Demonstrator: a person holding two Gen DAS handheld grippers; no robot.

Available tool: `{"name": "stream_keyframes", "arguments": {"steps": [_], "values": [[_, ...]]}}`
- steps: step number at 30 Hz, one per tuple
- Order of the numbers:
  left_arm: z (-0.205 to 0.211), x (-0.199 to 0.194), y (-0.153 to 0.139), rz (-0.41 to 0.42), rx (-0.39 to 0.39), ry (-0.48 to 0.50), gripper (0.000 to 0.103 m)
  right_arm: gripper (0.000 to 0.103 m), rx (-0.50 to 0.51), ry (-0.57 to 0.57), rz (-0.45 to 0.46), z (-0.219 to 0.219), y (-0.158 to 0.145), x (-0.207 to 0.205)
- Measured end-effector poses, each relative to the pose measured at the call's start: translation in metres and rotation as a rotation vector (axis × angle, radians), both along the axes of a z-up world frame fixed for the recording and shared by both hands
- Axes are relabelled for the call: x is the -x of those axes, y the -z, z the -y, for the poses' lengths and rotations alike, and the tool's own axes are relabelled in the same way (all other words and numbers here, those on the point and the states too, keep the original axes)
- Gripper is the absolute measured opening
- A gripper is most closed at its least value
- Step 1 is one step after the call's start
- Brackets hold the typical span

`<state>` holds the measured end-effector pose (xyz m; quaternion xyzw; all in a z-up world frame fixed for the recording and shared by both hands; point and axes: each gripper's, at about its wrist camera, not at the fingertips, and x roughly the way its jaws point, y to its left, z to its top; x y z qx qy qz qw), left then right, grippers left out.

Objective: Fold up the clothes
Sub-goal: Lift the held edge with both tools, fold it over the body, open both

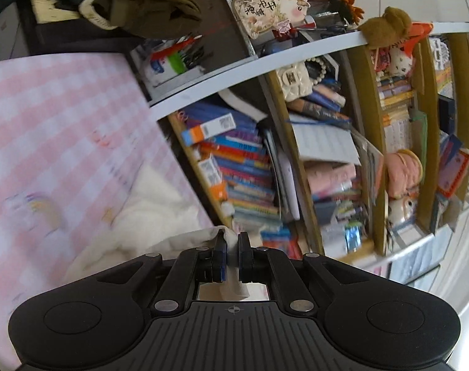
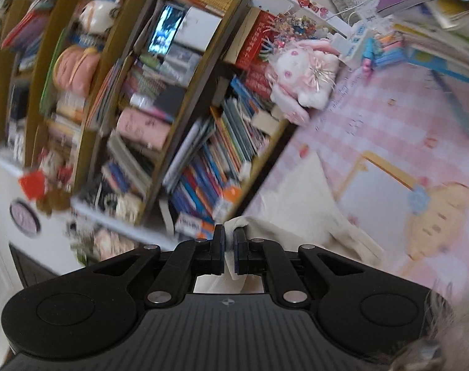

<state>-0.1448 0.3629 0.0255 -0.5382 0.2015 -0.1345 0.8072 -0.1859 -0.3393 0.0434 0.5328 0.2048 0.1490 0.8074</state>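
Observation:
A fluffy cream-white garment lies on the pink checked tabletop and rises toward me. My left gripper is shut on an edge of it, with white cloth pinched between the blue pads and hanging below them. In the right wrist view the same white garment drapes down from my right gripper, which is shut on another edge. Both grippers are lifted and tilted, facing the bookshelf. The garment's full shape is hidden below the gripper bodies.
A packed bookshelf stands just beyond the table edge. A pink plush rabbit sits at the table's far side beside stacked books and boxes. An olive cloth lies on a dark box at the upper left.

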Motion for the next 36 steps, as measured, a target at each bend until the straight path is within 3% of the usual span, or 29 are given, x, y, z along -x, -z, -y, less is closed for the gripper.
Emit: {"name": "stream_keyframes", "arguments": {"steps": [3,7,13,18,26,36], "values": [[0.01,-0.033,-0.007,-0.011,-0.032,-0.027,0.005,0.005,-0.065,0.038,-0.012,0.0,0.0,-0.044],[0.019,-0.075,-0.013,-0.046,-0.087,-0.071,0.005,0.005,-0.074,0.013,-0.027,0.005,0.004,-0.1],[0.04,-0.124,0.001,-0.14,-0.15,-0.132,0.005,0.005,-0.082,-0.022,-0.072,0.011,0.02,-0.175],[0.052,-0.146,0.013,-0.186,-0.161,-0.175,0.005,0.005,-0.091,-0.048,-0.111,0.01,0.034,-0.211],[0.046,-0.188,0.021,-0.187,-0.151,-0.199,0.005,0.005,-0.105,-0.091,-0.172,0.007,0.055,-0.269],[0.043,-0.263,0.081,-0.344,-0.196,-0.116,0.005,0.005,-0.022,-0.007,-0.303,-0.008,0.09,-0.307]]}}
